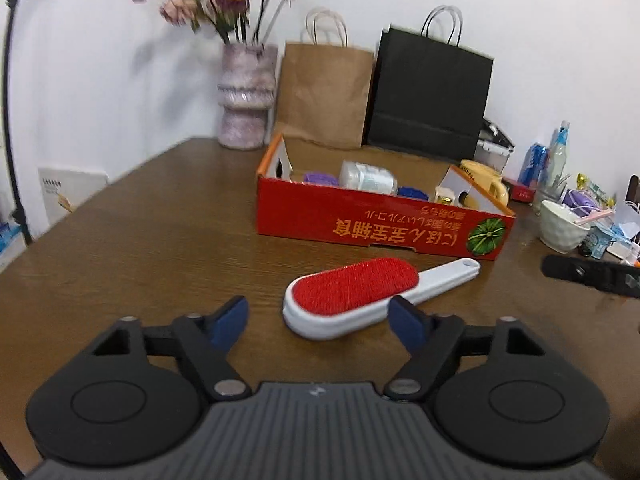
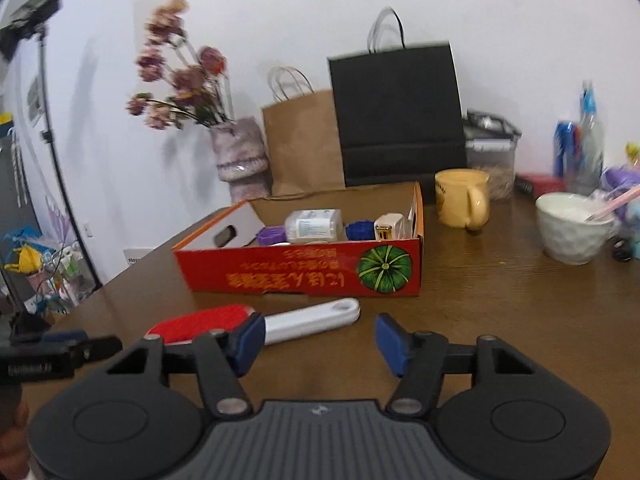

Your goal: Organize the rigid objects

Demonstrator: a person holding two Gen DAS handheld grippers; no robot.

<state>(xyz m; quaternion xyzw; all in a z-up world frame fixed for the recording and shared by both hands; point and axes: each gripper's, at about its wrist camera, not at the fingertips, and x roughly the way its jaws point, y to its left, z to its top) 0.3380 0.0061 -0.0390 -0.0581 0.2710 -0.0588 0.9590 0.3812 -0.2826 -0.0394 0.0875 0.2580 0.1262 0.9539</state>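
A white lint brush with a red pad lies on the brown table in front of a red cardboard box. It also shows in the right wrist view. My left gripper is open, its blue fingertips either side of the brush's near end, not touching it. My right gripper is open and empty, just right of the brush's handle. The box holds a white container, purple and blue items and a white charger.
A flower vase, a brown paper bag and a black bag stand behind the box. A yellow mug, a white bowl, bottles and clutter sit at the right. The right gripper's tip shows at the left view's right edge.
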